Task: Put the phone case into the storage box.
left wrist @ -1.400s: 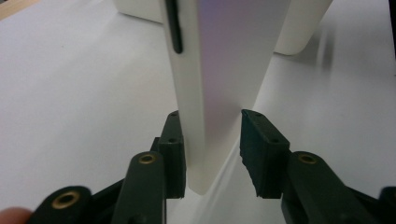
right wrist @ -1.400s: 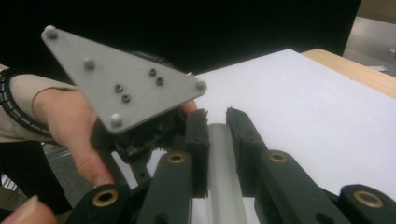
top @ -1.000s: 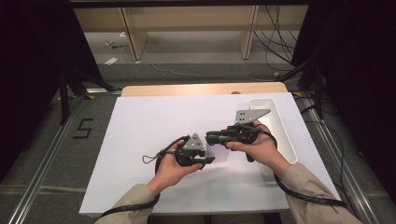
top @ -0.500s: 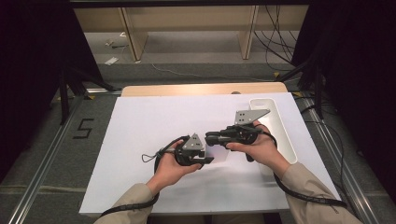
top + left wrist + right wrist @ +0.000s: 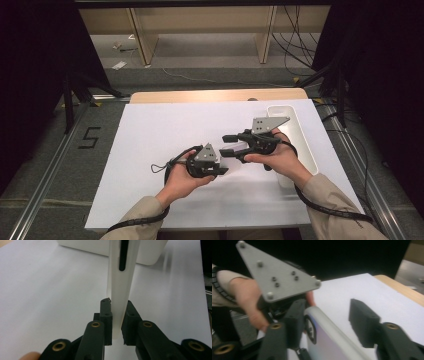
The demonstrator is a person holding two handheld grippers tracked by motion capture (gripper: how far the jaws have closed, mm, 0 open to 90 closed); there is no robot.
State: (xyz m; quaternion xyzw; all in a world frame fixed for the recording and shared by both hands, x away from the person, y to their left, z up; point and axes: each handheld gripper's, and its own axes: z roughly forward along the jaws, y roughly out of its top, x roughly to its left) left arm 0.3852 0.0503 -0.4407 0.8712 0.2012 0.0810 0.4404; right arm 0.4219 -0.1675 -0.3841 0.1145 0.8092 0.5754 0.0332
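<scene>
1. Risk, slip: the left tool point(image 5: 117, 322) pinches only the near end of a flat white plastic strip point(image 5: 121, 290). The held part is short and the rest reaches out unsupported. My judgement: a twist or a bump at the far end could lever it out of the jaws.
2. Risk, collision: in the high view the right tool point(image 5: 231, 145) sits just beside the left tool point(image 5: 218, 170), mid tabletop point(image 5: 150, 135). In the right gripper view its jaws stand spread, the strip point(image 5: 329, 340) lying between them but close against the left jaw. Closing off-centre could shove the strip sideways instead of gripping it.
3. Risk, tray: a white tray point(image 5: 300, 145) sits at the right edge of the tabletop, under the right hand point(image 5: 277, 160). A swing of the strip's free end might knock it.
4. The strip: smooth, white, thin, with rounded edges and a dark elongated slot point(image 5: 122, 257) along its middle. It looks stiff; likely slick against the jaw pads.
5. Place: the strip is held above the tabletop, between the two tools, pointing toward the tray in the left gripper view.
</scene>
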